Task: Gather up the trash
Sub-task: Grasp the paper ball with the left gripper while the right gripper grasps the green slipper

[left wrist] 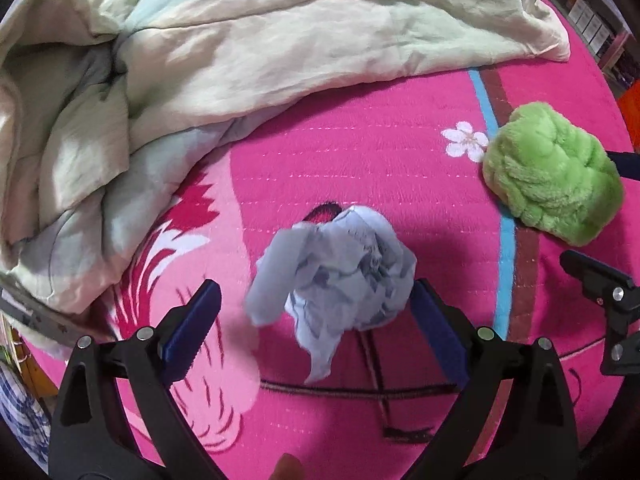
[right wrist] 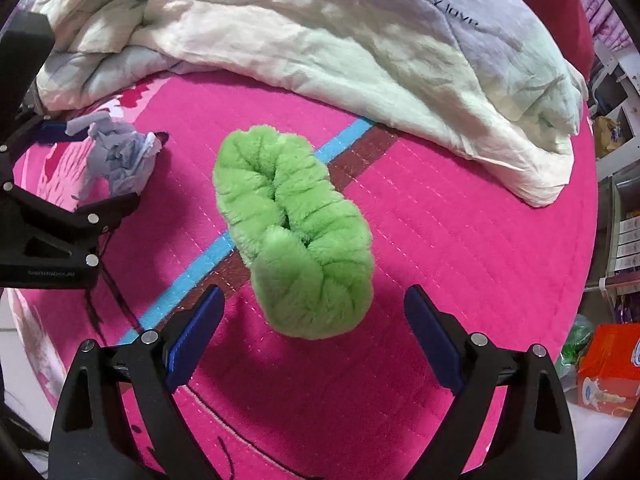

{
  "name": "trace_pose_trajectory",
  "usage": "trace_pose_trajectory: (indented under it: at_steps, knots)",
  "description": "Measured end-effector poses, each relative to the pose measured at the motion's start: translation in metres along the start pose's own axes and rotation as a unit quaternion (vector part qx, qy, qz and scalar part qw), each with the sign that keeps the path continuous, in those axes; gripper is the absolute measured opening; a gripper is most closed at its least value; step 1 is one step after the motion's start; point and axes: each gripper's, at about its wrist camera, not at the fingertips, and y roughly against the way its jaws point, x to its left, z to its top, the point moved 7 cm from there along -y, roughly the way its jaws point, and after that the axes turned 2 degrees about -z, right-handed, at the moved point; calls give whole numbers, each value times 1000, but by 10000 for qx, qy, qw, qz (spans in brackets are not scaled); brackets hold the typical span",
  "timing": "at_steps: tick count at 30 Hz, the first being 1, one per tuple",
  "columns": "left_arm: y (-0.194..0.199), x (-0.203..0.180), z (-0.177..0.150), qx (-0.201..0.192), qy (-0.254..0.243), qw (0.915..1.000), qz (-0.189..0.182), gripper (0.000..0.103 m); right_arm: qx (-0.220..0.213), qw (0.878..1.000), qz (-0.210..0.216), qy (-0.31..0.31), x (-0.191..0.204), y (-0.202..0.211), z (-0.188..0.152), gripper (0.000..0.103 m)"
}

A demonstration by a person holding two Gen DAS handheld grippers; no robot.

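Observation:
A crumpled ball of pale blue-grey paper (left wrist: 340,272) lies on the pink bedspread (left wrist: 360,140). It sits between the blue pads of my left gripper (left wrist: 315,286), which stands wide open around it and points steeply down. The right-hand pad is very near the paper's edge, and the left-hand pad is clear of it. A fluffy green plush thing (right wrist: 292,232) lies to the right across a blue stripe. My right gripper (right wrist: 315,291) hangs open over its near end, with neither pad touching it. The paper ball (right wrist: 118,164) also shows at the left of the right wrist view.
A rumpled pale duvet (left wrist: 260,40) is heaped along the far side of the bed. Beyond the bed's right edge stand an orange box (right wrist: 608,368) and shelves (right wrist: 628,232). Each gripper's black frame shows at the edge of the other's view.

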Motion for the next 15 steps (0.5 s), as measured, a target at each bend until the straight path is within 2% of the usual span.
trace_pose_trajectory:
  at_steps: [15]
  knots:
    - [-33, -3, 28, 39, -54, 9999, -159, 93, 180, 9997, 5, 171, -1, -33, 13, 87]
